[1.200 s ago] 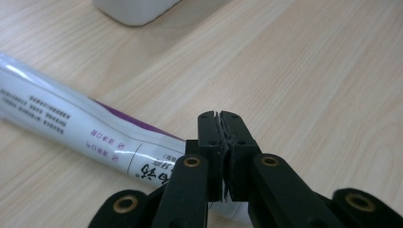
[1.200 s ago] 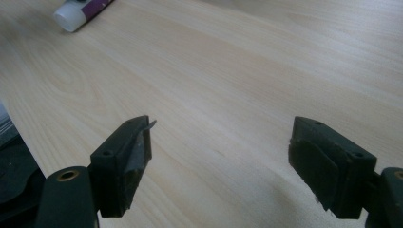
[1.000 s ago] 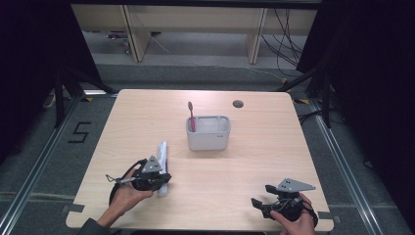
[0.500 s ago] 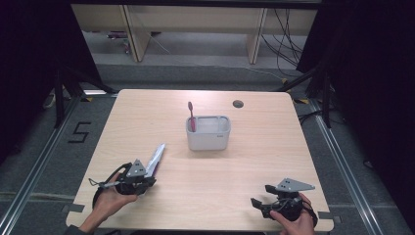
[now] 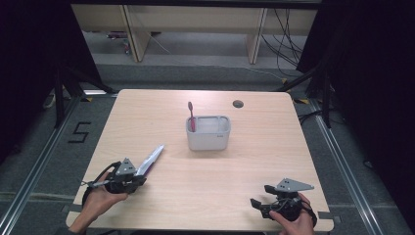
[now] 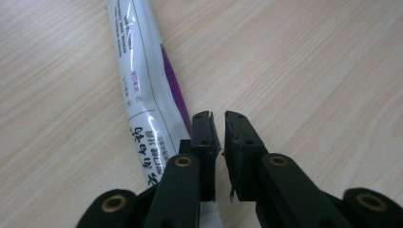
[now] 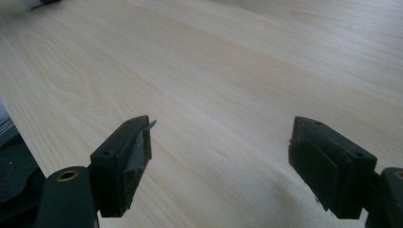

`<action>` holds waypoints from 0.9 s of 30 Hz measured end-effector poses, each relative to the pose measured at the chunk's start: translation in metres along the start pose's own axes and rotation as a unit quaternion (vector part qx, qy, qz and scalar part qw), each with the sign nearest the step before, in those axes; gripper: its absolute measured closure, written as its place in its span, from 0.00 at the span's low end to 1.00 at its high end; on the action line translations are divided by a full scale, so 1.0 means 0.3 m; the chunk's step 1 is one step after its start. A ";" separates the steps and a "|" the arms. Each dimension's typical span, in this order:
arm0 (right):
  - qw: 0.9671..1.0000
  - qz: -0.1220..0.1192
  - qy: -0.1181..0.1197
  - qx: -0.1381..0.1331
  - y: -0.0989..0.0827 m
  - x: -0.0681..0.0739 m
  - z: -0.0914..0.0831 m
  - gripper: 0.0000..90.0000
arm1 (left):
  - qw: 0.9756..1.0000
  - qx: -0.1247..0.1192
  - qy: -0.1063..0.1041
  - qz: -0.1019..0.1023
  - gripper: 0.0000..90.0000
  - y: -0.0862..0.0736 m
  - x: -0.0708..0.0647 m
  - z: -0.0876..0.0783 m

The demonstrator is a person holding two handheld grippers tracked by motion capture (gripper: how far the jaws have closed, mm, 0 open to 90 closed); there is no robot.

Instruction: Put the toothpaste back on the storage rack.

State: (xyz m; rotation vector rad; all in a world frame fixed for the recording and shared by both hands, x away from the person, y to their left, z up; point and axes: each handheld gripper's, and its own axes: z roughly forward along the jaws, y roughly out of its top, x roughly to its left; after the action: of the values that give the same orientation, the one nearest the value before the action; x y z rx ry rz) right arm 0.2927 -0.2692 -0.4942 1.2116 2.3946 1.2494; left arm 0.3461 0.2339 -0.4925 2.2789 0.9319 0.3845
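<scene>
A large black "5" is marked on the grey floor to the left of the tabletop. The white and purple tube lying on the tabletop carries print: big black East Asian characters near its lower end, and small lines of purple and black print along the white side, too fine and glare-struck to make out. Nothing else around here bears legible writing.

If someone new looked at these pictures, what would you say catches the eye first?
Probably the white and purple toothpaste tube lying on the wooden table at front left, beside the left hand-held gripper, not between its jaws. Next comes the grey holder at the table's middle, with a red toothbrush standing in it.
</scene>
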 end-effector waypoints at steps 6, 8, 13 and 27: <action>1.000 0.009 -0.001 0.000 -0.001 0.006 0.001 0.26 | 1.000 -0.005 0.006 -0.005 0.73 0.035 0.015 -0.025; 1.000 0.009 -0.003 0.001 0.000 0.005 0.000 0.26 | 1.000 0.003 0.013 -0.010 0.71 0.053 0.031 -0.032; 1.000 0.007 -0.004 -0.002 0.001 0.007 0.002 0.26 | 0.997 0.028 0.037 -0.054 0.55 0.083 0.081 -0.008; 1.000 0.002 -0.006 0.001 0.002 0.005 0.000 0.26 | 0.994 0.084 0.017 -0.074 0.53 0.116 0.128 0.061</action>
State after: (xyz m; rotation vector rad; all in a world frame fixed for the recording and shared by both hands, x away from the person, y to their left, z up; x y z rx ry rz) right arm 0.2921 -0.2678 -0.4935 1.2227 2.3857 1.2382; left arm 0.4001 0.2338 -0.4822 2.3404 1.1818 0.2914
